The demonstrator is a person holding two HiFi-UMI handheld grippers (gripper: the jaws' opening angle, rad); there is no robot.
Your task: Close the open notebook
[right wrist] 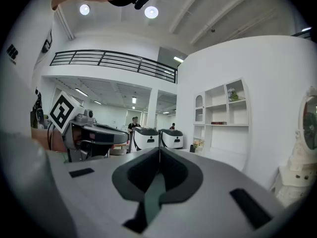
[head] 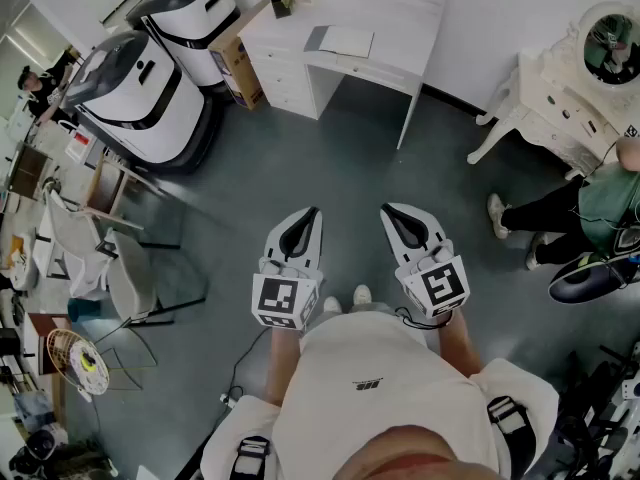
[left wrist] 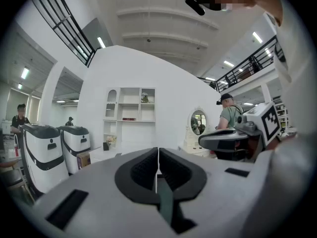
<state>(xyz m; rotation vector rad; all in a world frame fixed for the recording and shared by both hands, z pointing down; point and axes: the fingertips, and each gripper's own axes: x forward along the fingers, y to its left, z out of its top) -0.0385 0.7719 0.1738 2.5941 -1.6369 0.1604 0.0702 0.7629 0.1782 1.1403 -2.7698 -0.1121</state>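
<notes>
The notebook (head: pixel 343 41) lies open on the white desk (head: pixel 290 63) at the far wall, well ahead of both grippers. I hold both grippers at waist height over the grey floor, pointing toward the desk. My left gripper (head: pixel 310 216) is shut, its pads pressed together with nothing between them (left wrist: pixel 158 155). My right gripper (head: pixel 390 211) is shut and empty too (right wrist: pixel 159 152). Each gripper shows in the other's view, the right one (left wrist: pixel 233 140) and the left one (right wrist: pixel 94 135). The notebook cannot be made out in either gripper view.
Two white-and-black machines (head: pixel 140 88) (head: pixel 195 8) stand left of the desk, with a cardboard box (head: pixel 237 63) beside them. A white dressing table with a round mirror (head: pixel 570 93) stands at the right, a person (head: pixel 575 213) beside it. Chairs (head: pixel 120 258) are at the left.
</notes>
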